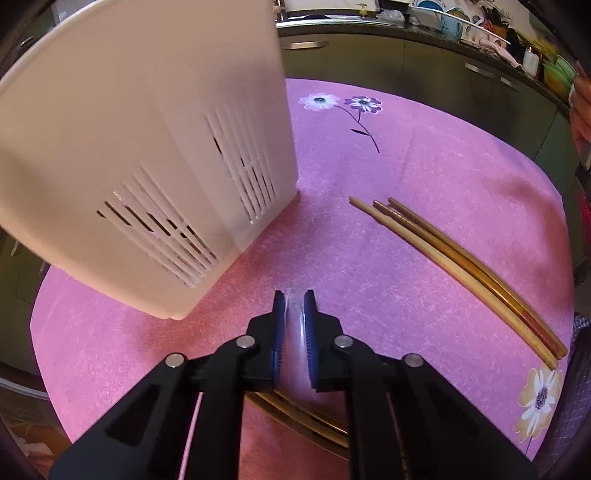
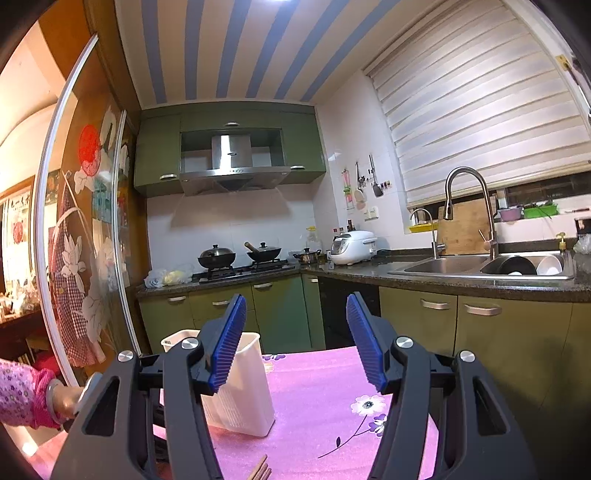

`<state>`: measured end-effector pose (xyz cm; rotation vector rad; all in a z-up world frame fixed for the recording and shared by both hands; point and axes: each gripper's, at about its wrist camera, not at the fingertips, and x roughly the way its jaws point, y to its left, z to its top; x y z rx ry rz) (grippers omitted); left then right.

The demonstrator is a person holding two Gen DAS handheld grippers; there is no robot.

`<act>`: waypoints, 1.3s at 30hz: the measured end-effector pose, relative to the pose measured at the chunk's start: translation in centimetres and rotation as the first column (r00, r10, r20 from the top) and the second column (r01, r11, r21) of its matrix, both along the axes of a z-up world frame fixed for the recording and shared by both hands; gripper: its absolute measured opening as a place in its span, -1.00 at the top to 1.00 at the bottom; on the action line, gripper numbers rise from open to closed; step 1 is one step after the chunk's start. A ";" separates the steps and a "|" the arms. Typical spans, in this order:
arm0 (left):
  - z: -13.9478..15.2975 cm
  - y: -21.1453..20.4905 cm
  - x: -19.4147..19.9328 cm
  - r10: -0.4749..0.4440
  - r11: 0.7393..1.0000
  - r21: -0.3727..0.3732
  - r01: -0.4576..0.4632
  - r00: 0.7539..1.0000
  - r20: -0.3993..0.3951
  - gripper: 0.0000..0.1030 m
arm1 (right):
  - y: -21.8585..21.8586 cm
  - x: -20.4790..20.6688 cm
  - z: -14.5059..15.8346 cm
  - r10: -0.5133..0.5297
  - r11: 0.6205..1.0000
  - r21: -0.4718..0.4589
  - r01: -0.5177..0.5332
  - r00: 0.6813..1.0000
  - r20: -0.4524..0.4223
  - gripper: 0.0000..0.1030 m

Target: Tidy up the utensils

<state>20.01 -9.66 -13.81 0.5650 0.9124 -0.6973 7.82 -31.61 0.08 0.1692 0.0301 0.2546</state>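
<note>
My left gripper (image 1: pixel 294 295) points down at the pink tablecloth (image 1: pixel 369 229), shut on a thin clear plastic utensil (image 1: pixel 294 325) that stands between its blue pads. A few wooden chopsticks (image 1: pixel 303 417) lie on the cloth under its arms. Three more wooden chopsticks (image 1: pixel 461 266) lie side by side to the right. The white slotted utensil holder (image 1: pixel 147 166) stands close on the left. My right gripper (image 2: pixel 296 301) is held level above the table and open, with nothing between its fingers. Past its left finger I see the holder (image 2: pixel 243 384), and chopstick tips (image 2: pixel 261 470) at the bottom edge.
A person's hand in a pink flowered sleeve (image 2: pixel 22 391) is at the left. Green cabinets (image 2: pixel 480 332), a sink (image 2: pixel 480 266) and a stove with pans (image 2: pixel 240 258) lie beyond the table (image 2: pixel 314 406). Dishes crowd the counter (image 1: pixel 461 26).
</note>
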 end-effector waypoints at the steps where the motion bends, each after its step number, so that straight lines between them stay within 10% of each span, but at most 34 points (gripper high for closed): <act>1: -0.1 -0.3 -0.2 0.001 1.000 -0.002 -0.001 1.000 0.006 0.80 | -0.1 0.0 0.1 0.000 1.000 0.006 0.000 1.000 0.000 -0.10; 19: 10.0 3.6 -4.5 0.084 0.968 -0.245 -0.047 0.986 0.142 0.81 | -0.5 -2.6 0.6 0.007 0.999 0.033 -0.008 0.999 0.038 -0.10; 39: 16.4 3.4 -8.2 0.130 0.945 -0.323 -0.049 0.963 0.235 0.82 | -1.1 -3.6 1.4 0.018 0.999 0.045 -0.021 0.998 0.063 -0.10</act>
